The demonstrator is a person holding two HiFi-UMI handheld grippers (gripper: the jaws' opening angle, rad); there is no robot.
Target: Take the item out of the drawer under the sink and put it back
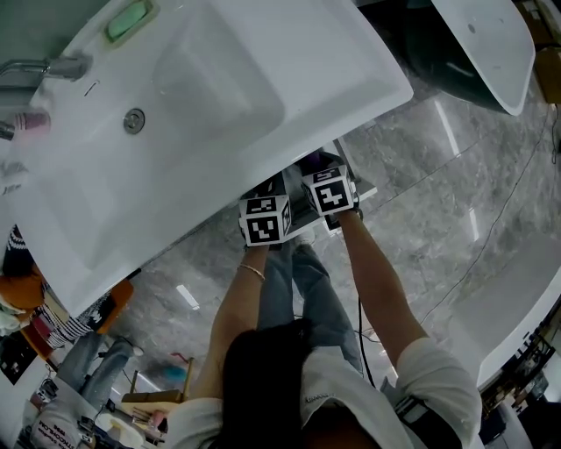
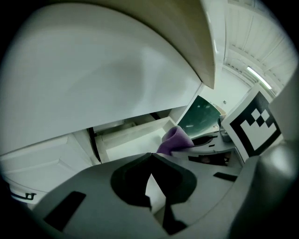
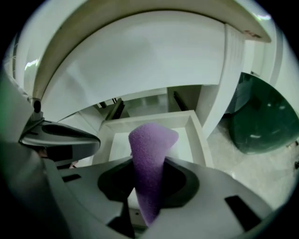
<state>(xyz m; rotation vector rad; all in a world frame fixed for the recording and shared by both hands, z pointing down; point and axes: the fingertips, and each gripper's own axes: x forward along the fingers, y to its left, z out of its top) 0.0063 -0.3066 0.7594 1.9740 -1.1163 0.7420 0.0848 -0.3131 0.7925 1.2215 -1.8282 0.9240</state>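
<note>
A white sink basin (image 1: 219, 96) hangs over the open white drawer (image 3: 195, 130). My right gripper (image 3: 150, 164) is shut on a purple sponge (image 3: 150, 140), which stands up between its jaws above the drawer's front part. From the left gripper view the sponge (image 2: 175, 138) shows beside the drawer (image 2: 135, 136). My left gripper (image 2: 150, 155) stays close to the left of the right one, jaws meeting at their tips with nothing between them. In the head view both marker cubes, left (image 1: 266, 219) and right (image 1: 329, 195), sit just below the basin's edge.
A dark green round tub (image 3: 261, 121) stands on the marble floor to the right of the cabinet. A faucet (image 1: 53, 66) and a green soap bar (image 1: 130, 19) sit on the basin's far side. A cable (image 1: 491, 237) runs across the floor.
</note>
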